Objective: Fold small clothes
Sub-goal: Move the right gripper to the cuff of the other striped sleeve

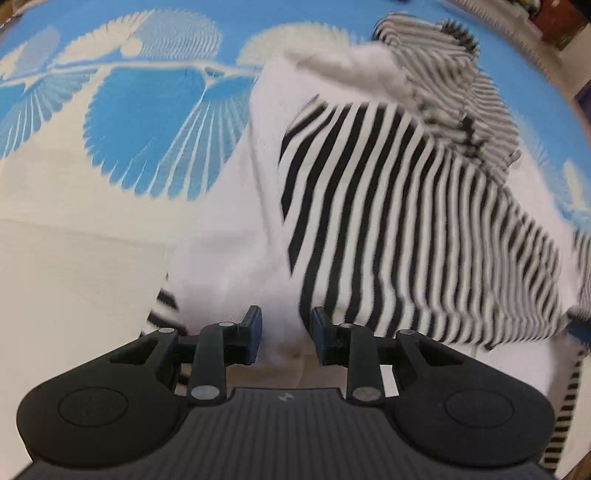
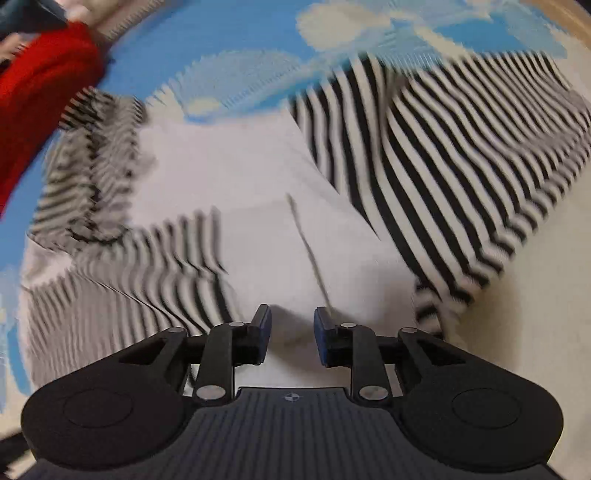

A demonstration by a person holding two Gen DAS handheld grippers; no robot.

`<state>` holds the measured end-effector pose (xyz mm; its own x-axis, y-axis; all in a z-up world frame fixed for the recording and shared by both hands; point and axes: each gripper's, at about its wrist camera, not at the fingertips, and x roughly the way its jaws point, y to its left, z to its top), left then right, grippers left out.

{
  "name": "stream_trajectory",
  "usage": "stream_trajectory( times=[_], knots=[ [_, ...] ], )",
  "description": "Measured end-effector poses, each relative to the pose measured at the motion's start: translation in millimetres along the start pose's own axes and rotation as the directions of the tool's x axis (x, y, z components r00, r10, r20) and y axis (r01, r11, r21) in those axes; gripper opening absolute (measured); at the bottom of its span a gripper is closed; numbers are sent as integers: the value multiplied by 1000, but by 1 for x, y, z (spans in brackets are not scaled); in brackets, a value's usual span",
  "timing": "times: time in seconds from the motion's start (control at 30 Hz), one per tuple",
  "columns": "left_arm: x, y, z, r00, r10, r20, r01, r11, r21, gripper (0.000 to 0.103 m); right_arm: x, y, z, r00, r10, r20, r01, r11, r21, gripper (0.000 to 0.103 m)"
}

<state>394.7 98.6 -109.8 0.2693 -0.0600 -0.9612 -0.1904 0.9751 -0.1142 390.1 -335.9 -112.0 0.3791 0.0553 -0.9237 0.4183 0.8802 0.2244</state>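
Observation:
A small black-and-white striped garment with white panels [image 1: 388, 206] lies crumpled on the blue and cream patterned cloth [image 1: 147, 122]. My left gripper [image 1: 286, 338] is open just above the garment's near white edge, with nothing between its fingers. In the right wrist view the same garment [image 2: 258, 206] spreads ahead, with a striped sleeve [image 2: 461, 177] to the right and a bunched striped part [image 2: 92, 177] to the left. My right gripper [image 2: 291, 338] is open over the white panel and holds nothing. Both views are blurred by motion.
A red garment [image 2: 40, 103] lies at the far left of the right wrist view. The patterned cloth [image 2: 240, 70] covers the surface on all sides. Dark objects [image 1: 561, 26] stand beyond the cloth's far right edge.

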Motion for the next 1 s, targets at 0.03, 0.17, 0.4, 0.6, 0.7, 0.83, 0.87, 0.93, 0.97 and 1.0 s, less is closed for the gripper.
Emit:
stream_trajectory(
  times=[0.03, 0.17, 0.4, 0.6, 0.7, 0.83, 0.87, 0.93, 0.97, 1.0],
  knots=[
    [-4, -2, 1, 1000, -3, 11, 3, 1000, -2, 33, -4, 1, 1, 1000, 14, 27, -14, 1000, -16, 39],
    [-12, -10, 1, 995, -43, 95, 40, 999, 30, 35, 12, -9, -5, 998, 1, -65, 1, 999, 35, 48],
    [-23, -27, 3, 994, 14, 109, -18, 999, 32, 37, -18, -14, 11, 998, 20, 55, -20, 1000, 13, 79],
    [-59, -68, 12, 977, -40, 211, 18, 994, 106, 41, -62, -44, 32, 965, 43, 260, -39, 999, -20, 102],
    [-62, -87, 10, 975, -57, 216, 23, 987, 156, 44, -67, -70, 42, 957, 12, 289, -5, 1000, -24, 102],
    [-56, -111, 0, 978, -53, 203, 5, 974, 227, 44, -70, -120, 58, 952, -56, 302, 56, 998, 8, 102],
    [-57, -114, -3, 978, -55, 200, 6, 971, 239, 44, -72, -133, 62, 950, -70, 304, 67, 998, 21, 102],
    [-57, -117, -7, 979, -61, 196, 10, 967, 254, 45, -73, -157, 69, 949, -107, 297, 98, 994, 45, 102],
    [-56, -119, -8, 978, -62, 197, 10, 966, 259, 45, -74, -170, 73, 946, -124, 298, 109, 992, 66, 101],
    [-56, -120, -8, 978, -62, 198, 8, 965, 264, 46, -75, -183, 76, 943, -142, 302, 120, 989, 88, 99]
  ],
)
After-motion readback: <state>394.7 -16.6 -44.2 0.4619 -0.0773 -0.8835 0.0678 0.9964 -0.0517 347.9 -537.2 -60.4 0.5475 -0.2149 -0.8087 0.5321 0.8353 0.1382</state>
